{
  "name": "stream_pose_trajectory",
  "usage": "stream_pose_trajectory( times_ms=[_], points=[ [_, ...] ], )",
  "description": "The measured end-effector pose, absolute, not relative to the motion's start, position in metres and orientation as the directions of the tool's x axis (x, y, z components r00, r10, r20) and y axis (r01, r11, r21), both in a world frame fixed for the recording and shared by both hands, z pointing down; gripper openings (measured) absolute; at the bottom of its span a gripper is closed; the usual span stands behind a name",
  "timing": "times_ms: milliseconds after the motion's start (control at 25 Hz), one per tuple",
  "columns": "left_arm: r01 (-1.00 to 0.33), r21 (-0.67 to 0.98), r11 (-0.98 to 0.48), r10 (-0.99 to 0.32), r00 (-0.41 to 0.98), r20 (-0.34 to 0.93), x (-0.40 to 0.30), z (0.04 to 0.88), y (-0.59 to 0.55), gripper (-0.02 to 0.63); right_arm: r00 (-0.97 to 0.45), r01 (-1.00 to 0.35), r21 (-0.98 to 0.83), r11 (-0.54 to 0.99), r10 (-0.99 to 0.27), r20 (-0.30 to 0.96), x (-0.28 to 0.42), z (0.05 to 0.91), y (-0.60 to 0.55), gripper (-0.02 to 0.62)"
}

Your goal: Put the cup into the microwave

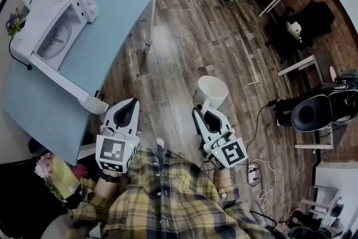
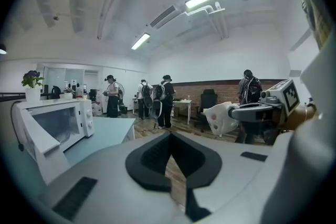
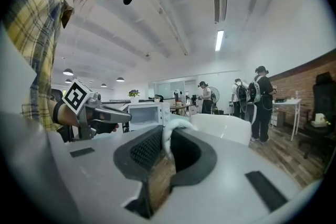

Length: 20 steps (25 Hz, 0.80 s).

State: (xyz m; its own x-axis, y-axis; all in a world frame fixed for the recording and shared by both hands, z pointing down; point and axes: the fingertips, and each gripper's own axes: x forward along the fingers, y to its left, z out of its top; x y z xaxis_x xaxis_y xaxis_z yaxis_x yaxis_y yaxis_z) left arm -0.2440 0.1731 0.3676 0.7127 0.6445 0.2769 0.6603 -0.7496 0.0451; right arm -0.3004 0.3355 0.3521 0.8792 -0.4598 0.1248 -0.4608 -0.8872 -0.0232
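The cup (image 1: pixel 211 91) is white, smooth and glossy, a round mug with a looped handle. The microwave (image 1: pixel 61 19) is a white box with its door swung open, and it sits on a pale blue table (image 1: pixel 112 19) with a matte top. Underneath is a floor (image 1: pixel 196 36) of brown wood planks.

The right gripper (image 1: pixel 207 115) is made of grey plastic with black ribbed pads. It is clamped on the cup's handle, which shows as a white loop pinched between the pads in the right gripper view. The cup's body juts out just past the jaw tips, above the floor, well apart from the microwave. The left gripper (image 1: pixel 132 103) is empty, and its jaw tips meet.
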Motion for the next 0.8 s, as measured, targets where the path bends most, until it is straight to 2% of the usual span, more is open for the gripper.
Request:
stream_pose_trajectory(
  times_ms=[400, 800],
  points=[
    [0.654, 0.032, -0.756, 0.637, 0.723, 0.269, -0.195, 0.370, 0.200, -0.008, 0.877, -0.466, -0.057, -0.883, -0.470, 0.102, -0.259, 0.354, 0.356, 0.049],
    [0.616, 0.041, -0.787, 0.605, 0.757, 0.248, -0.093, 0.368, 0.215, -0.008, 0.844, -0.527, -0.045, -0.849, -0.529, 0.086, -0.143, 0.347, 0.365, 0.049]
  ],
)
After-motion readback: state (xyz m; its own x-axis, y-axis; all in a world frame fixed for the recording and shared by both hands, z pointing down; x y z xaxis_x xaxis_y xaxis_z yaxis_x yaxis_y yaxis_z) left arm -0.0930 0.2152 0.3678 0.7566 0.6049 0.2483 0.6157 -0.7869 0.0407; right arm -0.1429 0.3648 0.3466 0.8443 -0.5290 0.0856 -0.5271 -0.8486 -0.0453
